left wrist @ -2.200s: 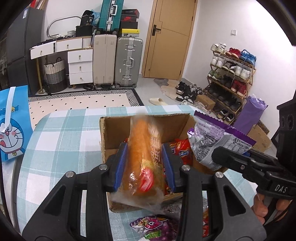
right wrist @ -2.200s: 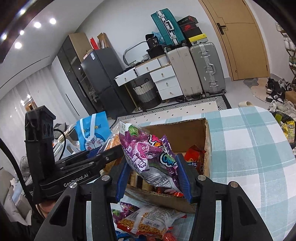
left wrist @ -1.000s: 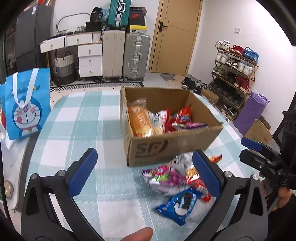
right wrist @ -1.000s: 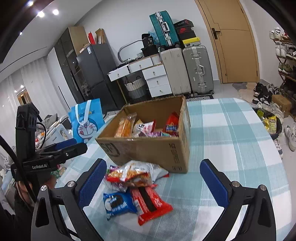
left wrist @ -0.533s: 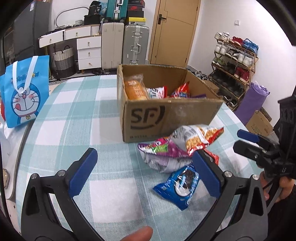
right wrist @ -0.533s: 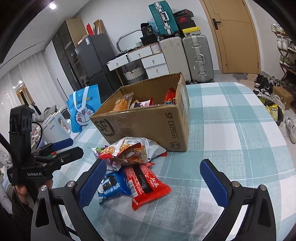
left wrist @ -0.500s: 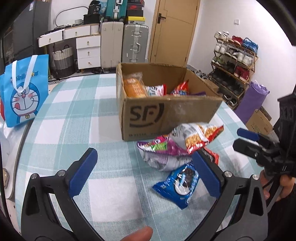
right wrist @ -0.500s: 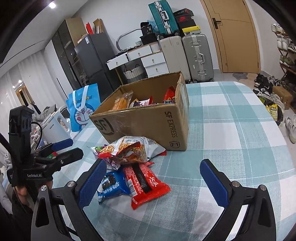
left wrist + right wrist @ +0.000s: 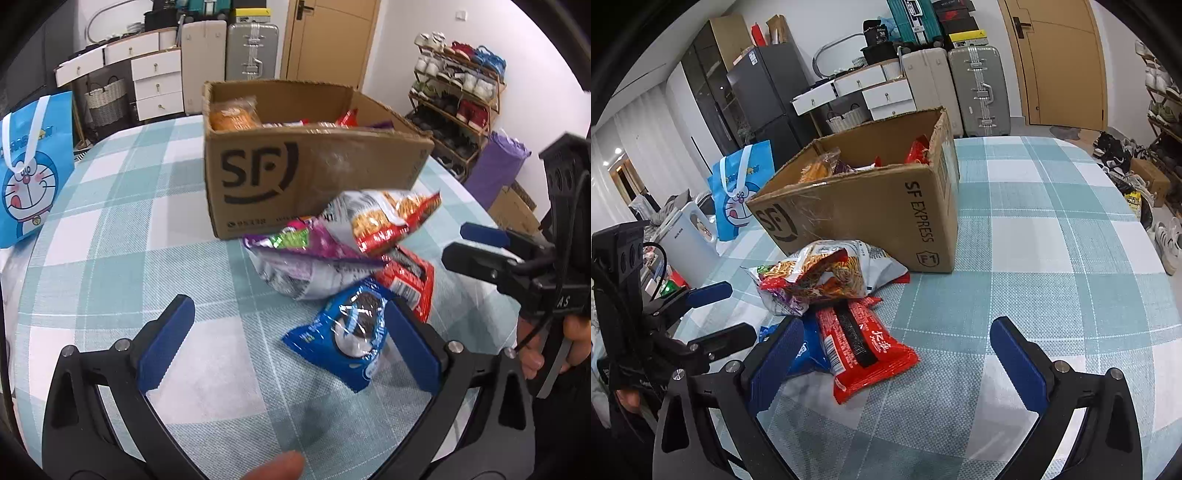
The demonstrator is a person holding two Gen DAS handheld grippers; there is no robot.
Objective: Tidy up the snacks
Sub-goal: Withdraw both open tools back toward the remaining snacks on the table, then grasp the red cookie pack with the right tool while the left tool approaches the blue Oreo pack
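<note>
Cardboard box sat on the checked table, 4 snack packets heaped before it; left gripper and right gripper both gaped wide, empty.

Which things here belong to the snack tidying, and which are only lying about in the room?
Part of the job:
- cardboard box with snacks inside
- blue cookie packet
- red packet
- orange chip bag
- purple bag
- left gripper and right gripper, both open

Only lying about:
- blue cartoon bag
- suitcases
- shoe rack
- white drawers
</note>
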